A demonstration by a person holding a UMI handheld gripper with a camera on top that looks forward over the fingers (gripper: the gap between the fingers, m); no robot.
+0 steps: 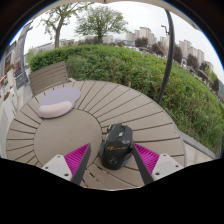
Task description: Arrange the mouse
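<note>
A black mouse (117, 145) lies on the round wooden slatted table (150, 115), near its front edge. It stands between the fingers of my gripper (111, 152), which is open. There is a visible gap between the mouse and the left finger (82, 160), while the right finger (140, 160) is close against its side. The magenta pads show on both fingers. A pale lilac mouse pad (57, 102) with a raised wrist rest lies on the table, beyond the fingers to the left and apart from the mouse.
A wooden slatted chair (48, 75) stands behind the table to the left. A green hedge (150, 65) and a grassy slope lie beyond the table's far edge, with trees and buildings further off. A dark pole (168, 45) rises at the right.
</note>
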